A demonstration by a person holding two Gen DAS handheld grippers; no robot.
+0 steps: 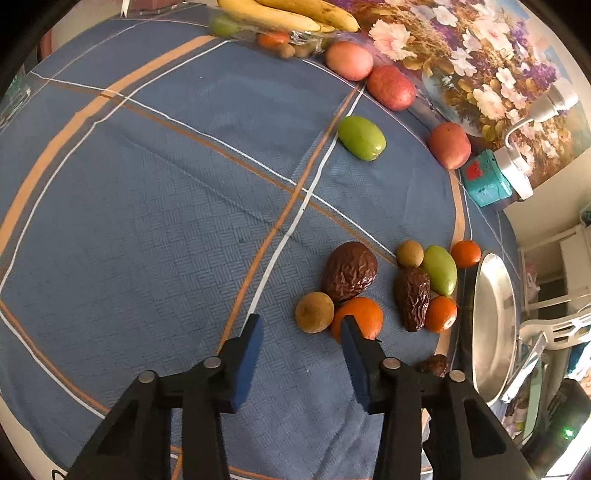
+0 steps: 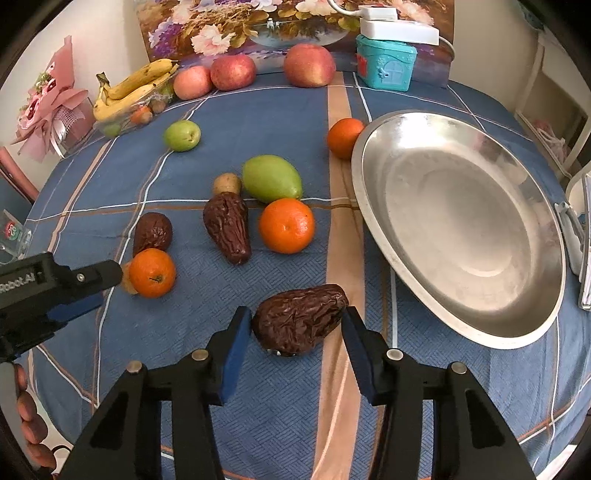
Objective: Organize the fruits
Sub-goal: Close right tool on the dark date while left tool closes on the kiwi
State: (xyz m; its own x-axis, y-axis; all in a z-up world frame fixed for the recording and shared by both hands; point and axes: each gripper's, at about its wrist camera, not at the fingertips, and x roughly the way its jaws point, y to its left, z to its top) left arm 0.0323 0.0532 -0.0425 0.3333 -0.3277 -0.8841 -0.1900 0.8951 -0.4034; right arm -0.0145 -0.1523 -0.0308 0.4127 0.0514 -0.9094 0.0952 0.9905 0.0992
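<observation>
Loose fruit lies on the blue checked tablecloth [image 2: 288, 110]. My right gripper [image 2: 297, 321] is open, its blue pads on either side of a wrinkled brown date [image 2: 299, 317] lying on the cloth. An empty steel bowl [image 2: 461, 221] stands just right of it. My left gripper [image 1: 301, 328] is open and empty, just in front of an orange [image 1: 360, 314] and a small brown round fruit [image 1: 314, 312]. It also shows in the right wrist view [image 2: 85, 288] beside an orange [image 2: 152, 272]. Further dates [image 2: 227, 227], oranges [image 2: 286, 225] and a green mango [image 2: 271, 178] lie mid-table.
Apples [image 2: 309, 64], bananas [image 2: 129, 88] over a clear tray of small fruit, and a green fruit [image 2: 182, 135] sit at the back. A teal toy house [image 2: 386, 66] and a floral picture [image 2: 258, 22] stand behind. A pink bouquet [image 2: 51, 99] is at the far left.
</observation>
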